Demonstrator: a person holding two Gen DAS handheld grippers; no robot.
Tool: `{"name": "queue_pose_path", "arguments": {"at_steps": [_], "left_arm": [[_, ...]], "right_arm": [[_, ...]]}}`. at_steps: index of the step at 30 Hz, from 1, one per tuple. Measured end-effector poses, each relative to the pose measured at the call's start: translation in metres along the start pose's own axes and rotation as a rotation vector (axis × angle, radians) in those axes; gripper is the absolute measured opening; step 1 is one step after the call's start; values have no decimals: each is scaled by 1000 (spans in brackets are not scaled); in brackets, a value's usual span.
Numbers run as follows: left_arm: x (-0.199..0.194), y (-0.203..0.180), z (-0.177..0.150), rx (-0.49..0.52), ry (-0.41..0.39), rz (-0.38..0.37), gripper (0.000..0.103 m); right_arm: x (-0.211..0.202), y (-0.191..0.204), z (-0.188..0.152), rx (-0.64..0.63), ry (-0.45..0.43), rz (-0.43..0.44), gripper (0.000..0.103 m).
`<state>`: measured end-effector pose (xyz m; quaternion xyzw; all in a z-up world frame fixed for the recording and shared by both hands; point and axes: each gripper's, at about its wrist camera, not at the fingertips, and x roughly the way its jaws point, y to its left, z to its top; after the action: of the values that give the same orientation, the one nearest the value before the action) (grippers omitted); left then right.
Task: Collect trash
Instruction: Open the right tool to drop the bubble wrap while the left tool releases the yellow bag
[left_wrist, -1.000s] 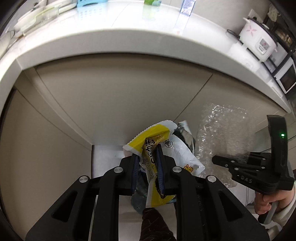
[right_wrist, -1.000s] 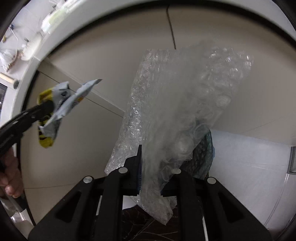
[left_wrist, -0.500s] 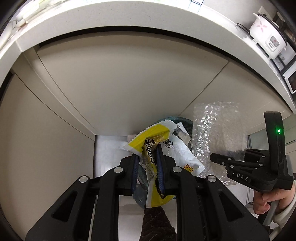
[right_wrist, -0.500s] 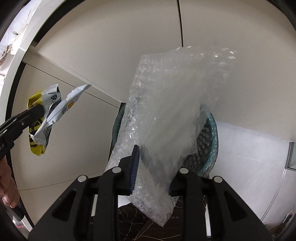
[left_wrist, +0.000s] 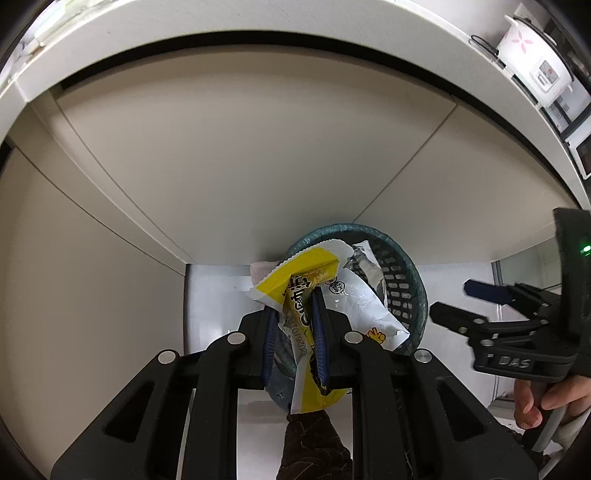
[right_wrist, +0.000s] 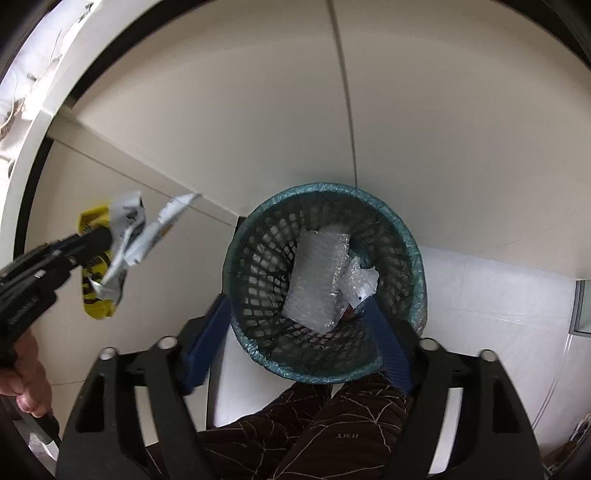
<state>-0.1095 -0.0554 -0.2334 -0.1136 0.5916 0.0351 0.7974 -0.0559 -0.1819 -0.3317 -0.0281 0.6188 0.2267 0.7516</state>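
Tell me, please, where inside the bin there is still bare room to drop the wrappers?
The bin is bare along its left mesh wall. Crowded: bubble wrap fills the middle and right. The left gripper holds the wrappers.

**Kitchen surroundings**

Beige flat cabinet doors (left_wrist: 240, 177) under a white countertop edge (left_wrist: 258, 37). White rice cooker with pink flower print (left_wrist: 532, 59) at the far right. White tiled floor (right_wrist: 487, 306) below.

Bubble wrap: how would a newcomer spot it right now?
Find the beige cabinet doors; on the floor before them stands a teal mesh bin. Inside lies the bubble wrap, a clear, bumpy folded sheet, unlike the flat white scraps beside it.
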Motion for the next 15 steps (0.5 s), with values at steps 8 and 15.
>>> {"name": "queue_pose_path", "arguments": {"at_steps": [8,15], "left_arm": [[23,-7,3,39,40,-17,17],[43,-26,6,95,73,-50,17]], "right_arm": [[-25,-26,1,37,-61,-53,95],[-45,-59,-1,99,-92,-65,95]]}}
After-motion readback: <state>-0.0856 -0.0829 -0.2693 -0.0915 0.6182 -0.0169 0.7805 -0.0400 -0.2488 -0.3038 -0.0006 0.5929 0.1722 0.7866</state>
